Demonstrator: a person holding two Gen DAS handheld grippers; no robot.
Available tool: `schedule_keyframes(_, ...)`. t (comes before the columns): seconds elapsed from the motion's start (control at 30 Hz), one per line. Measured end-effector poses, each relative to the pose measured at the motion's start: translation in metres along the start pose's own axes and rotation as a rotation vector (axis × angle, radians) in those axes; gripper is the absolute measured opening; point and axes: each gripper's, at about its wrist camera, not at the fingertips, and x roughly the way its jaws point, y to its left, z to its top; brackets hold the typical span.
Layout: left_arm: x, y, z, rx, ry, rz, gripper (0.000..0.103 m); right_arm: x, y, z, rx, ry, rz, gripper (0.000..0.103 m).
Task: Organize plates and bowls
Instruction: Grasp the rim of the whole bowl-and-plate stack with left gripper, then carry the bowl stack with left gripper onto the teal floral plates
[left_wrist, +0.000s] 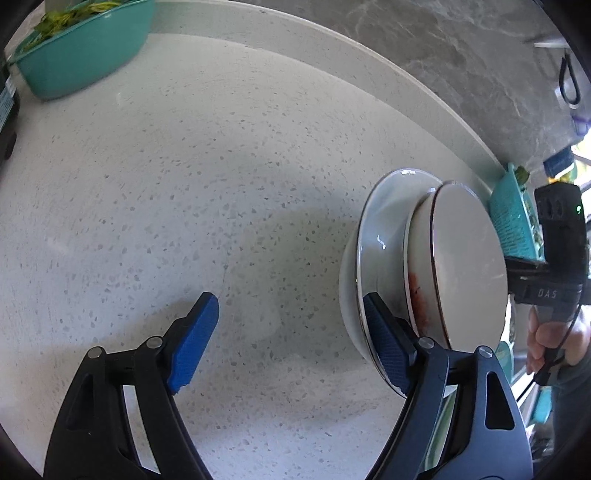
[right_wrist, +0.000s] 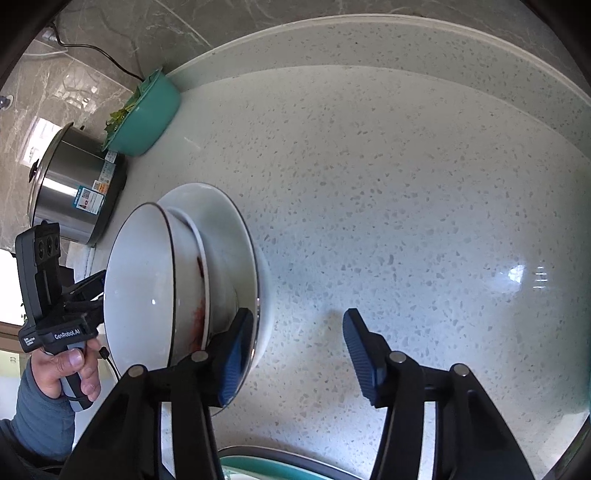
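Observation:
A stack of white dishes stands on the speckled countertop: a wide plate (left_wrist: 376, 236) below, a red-stained bowl (left_wrist: 419, 291) in it, and a white bowl (left_wrist: 469, 258) on top. The stack also shows in the right wrist view, with the plate (right_wrist: 236, 236) and top bowl (right_wrist: 136, 280). My left gripper (left_wrist: 291, 310) is open, its right finger (left_wrist: 384, 336) against the plate's rim. My right gripper (right_wrist: 295, 332) is open, its left finger (right_wrist: 232, 354) against the plate's rim on the opposite side. Neither holds anything.
A teal bowl of greens (left_wrist: 85, 48) (right_wrist: 147, 114) sits at the counter's back by the grey stone wall. A steel cooker pot (right_wrist: 74, 188) stands beside it. A teal basket (left_wrist: 513, 218) lies behind the stack. A teal dish rim (right_wrist: 280, 469) is at the near edge.

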Motion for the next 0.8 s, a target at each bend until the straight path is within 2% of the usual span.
schedule_keyframes(0.07,0.003,0.003,0.000,-0.017,-0.009,-0.030,0.074,0.001,0.002,0.000,-0.001,-0.003,0.003,0.050)
schedule_keyframes(0.17,0.005,0.001,0.000,-0.023,-0.024,-0.069,0.056,0.004,0.004,0.002,-0.003,-0.004,0.010,0.046)
schedule_keyframes(0.23,0.007,-0.012,0.004,0.005,-0.031,-0.074,0.035,0.008,0.007,0.001,-0.007,0.002,0.020,0.042)
schedule_keyframes(0.33,0.011,-0.024,0.009,0.025,-0.028,-0.075,0.020,0.012,0.012,0.002,-0.010,0.000,0.024,0.036)
schedule_keyframes(0.5,0.016,-0.029,0.014,0.017,-0.021,-0.081,0.019,0.014,0.011,0.004,0.011,-0.011,0.045,0.034)
schedule_keyframes(0.6,0.016,-0.033,0.014,0.026,-0.019,-0.073,0.012,0.014,0.017,0.005,0.004,-0.015,0.062,0.017)
schedule_keyframes(0.8,0.012,-0.037,0.012,0.031,-0.031,-0.036,0.009,0.013,0.021,0.005,0.004,-0.027,0.034,0.017)
